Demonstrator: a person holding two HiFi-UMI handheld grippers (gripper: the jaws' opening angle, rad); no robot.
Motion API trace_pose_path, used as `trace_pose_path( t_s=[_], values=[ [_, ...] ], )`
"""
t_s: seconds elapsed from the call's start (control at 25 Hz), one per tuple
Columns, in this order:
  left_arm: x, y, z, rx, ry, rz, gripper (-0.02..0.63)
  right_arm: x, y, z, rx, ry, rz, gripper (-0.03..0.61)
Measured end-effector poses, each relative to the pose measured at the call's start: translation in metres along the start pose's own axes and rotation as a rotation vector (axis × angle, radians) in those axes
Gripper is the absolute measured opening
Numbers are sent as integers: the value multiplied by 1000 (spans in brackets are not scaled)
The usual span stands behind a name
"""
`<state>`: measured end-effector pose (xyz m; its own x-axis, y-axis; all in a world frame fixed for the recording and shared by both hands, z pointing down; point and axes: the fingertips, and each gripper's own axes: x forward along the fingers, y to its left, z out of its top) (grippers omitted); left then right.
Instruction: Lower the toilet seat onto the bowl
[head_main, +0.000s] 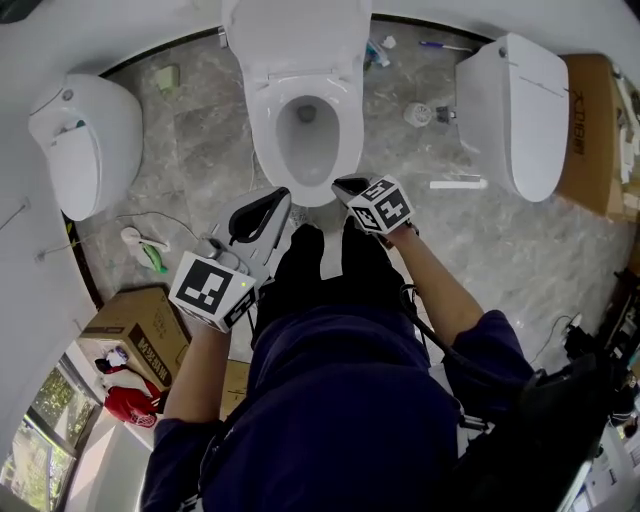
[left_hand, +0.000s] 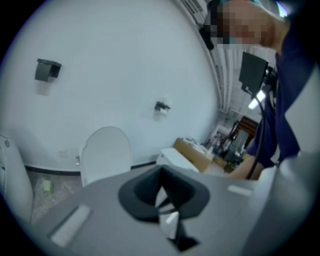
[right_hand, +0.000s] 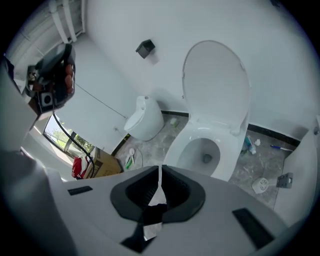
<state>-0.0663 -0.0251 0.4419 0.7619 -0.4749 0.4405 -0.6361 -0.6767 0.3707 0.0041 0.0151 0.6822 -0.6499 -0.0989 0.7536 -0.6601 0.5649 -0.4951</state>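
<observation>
The toilet seat (right_hand: 216, 80) is seen raised against the wall behind the bowl (right_hand: 175, 150). It is judged rigid, smooth and light, yet hinged, so it is best taken at its top edge. On the left gripper (head_main: 270, 200) and the right gripper (head_main: 349, 186) the jaws are shut together, with nothing held.

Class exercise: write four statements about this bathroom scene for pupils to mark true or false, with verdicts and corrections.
1. The toilet's lid stands raised and the bowl is open. True.
2. The right gripper is clamped on the toilet's rim. False: its jaws are together on nothing, and it is clear of the toilet.
3. A cardboard box lies on the floor at the person's left. True.
4. The middle toilet is the only white fixture in the room. False: another white fixture stands to its left and a second one to its right.
</observation>
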Motion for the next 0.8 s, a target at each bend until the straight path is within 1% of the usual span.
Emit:
trace_pose_path(
  t_s=[0.2, 0.48, 0.64, 0.8],
  values=[
    [-10, -8, 20, 26, -52, 12, 3, -51, 29, 57, -15, -136, 40, 23],
    [-25, -13, 66, 93, -140, 42, 3, -137, 60, 133, -40, -342, 71, 21],
    [-33, -24, 91, 125, -189, 46, 3, -189, 75, 169, -76, -447, 72, 18],
    [-41, -35, 112, 160, -236, 40, 3, -235, 99, 198, -138, -546, 69, 17]
  ],
)
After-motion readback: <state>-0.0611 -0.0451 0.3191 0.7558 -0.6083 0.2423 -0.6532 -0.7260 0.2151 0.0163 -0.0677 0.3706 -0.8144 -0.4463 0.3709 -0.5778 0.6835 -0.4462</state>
